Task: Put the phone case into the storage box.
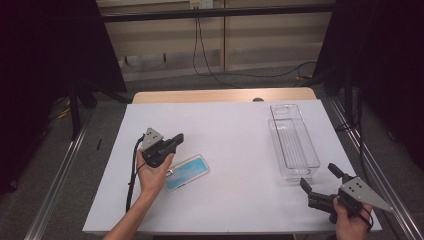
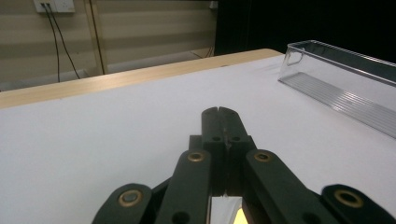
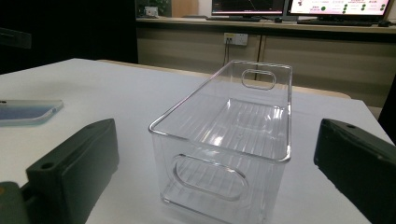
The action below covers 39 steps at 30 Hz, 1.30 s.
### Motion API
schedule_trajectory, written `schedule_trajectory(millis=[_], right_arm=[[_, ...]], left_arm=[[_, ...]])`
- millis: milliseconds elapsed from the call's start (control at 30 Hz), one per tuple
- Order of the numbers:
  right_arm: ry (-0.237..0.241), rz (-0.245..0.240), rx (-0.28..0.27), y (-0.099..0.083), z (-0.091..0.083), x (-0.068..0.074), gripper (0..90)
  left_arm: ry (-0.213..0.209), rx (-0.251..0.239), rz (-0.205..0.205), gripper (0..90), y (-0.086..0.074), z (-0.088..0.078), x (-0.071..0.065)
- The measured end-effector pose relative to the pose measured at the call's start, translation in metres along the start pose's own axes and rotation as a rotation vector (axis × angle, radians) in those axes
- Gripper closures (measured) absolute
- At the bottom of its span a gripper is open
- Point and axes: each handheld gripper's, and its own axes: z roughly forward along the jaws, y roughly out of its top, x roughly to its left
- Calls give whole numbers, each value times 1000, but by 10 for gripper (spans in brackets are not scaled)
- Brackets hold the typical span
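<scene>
A phone (image 1: 186,172) in a clear case with a blue back lies flat on the white table cover (image 1: 235,130), just right of the person's left hand. My left gripper (image 1: 177,139) rests above the phone's far end, jaws pressed together with nothing between them; its closed tips (image 2: 219,112) point across the table. A long, clear plastic bin (image 1: 308,137) stands empty at the right. My right gripper (image 1: 320,176) sits just in front of the bin's near end, jaws wide apart. In the right gripper view the bin (image 3: 219,147) stands between the spread jaws but apart from them, and the phone (image 3: 28,112) lies at the left.
The wooden table edge (image 1: 225,95) runs along the far side. Black frame rails (image 1: 60,170) flank the table left and right. Cables (image 1: 202,50) hang from a wall socket behind. The bin (image 2: 336,70) shows at the right of the left gripper view.
</scene>
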Motion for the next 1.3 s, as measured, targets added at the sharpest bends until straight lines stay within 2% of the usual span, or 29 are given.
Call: schedule_trajectory(millis=[167,267,300,333,367,400,667,700,733,833,900,1100,1300], right_arm=[[0,-2,1,0,0,0,0],[1,-2,1,0,0,0,0],[0,-1,1,0,0,0,0],[1,-1,1,0,0,0,0],[2,-1,1,0,0,0,0],[2,-1,1,0,0,0,0],[2,-2,3,0,0,0,0],[2,-2,3,0,0,0,0],[2,-2,3,0,0,0,0],[3,-2,2,0,0,0,0],[1,-1,4,0,0,0,0],[4,-3,4,0,0,0,0],[1,-3,5,0,0,0,0]], left_arm=[[-12,66,-11,900,2,10,0],[-22,116,-35,900,3,18,1],[-21,158,-41,900,2,23,2],[-21,158,-41,900,2,23,2],[-21,195,-42,900,2,27,3],[-21,195,-42,900,2,27,3],[-48,294,-71,900,0,37,3],[-64,330,-86,900,-3,41,3],[-64,330,-86,900,-3,41,3],[-69,377,-69,900,-5,44,0],[-66,389,-82,900,-6,46,-1],[-57,444,-88,900,-8,53,0],[-60,483,-75,900,-10,58,-2]])
